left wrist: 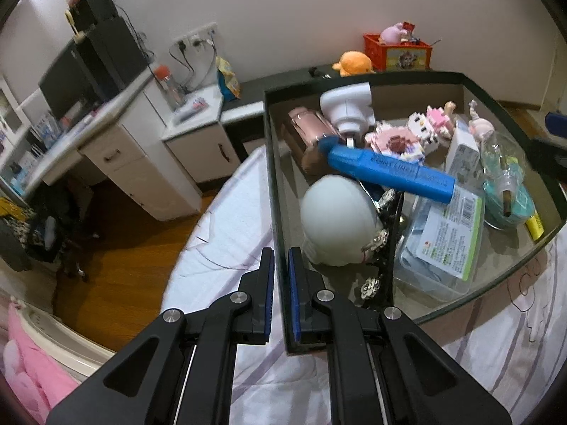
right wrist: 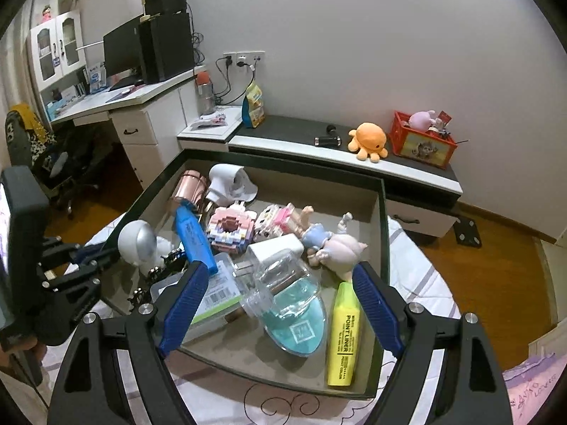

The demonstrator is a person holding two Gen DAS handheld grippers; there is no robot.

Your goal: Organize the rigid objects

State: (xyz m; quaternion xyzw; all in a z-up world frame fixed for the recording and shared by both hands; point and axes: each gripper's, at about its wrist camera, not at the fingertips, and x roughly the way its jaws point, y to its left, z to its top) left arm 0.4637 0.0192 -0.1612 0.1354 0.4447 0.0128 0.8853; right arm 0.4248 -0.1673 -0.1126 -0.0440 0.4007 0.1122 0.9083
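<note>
A dark-rimmed cardboard box lies on the bed, filled with small items. My left gripper is shut on the box's left wall, which runs between its blue pads; the right wrist view shows it at the left. Inside lie a blue highlighter, a white round figure head, pink block toys, a clear container on a teal base and a yellow highlighter. My right gripper hovers open over the box's near end, holding nothing.
The box rests on a white patterned sheet. Behind it runs a low bench with an orange plush octopus and a red crate. A white desk with a monitor stands at the left, above wooden floor.
</note>
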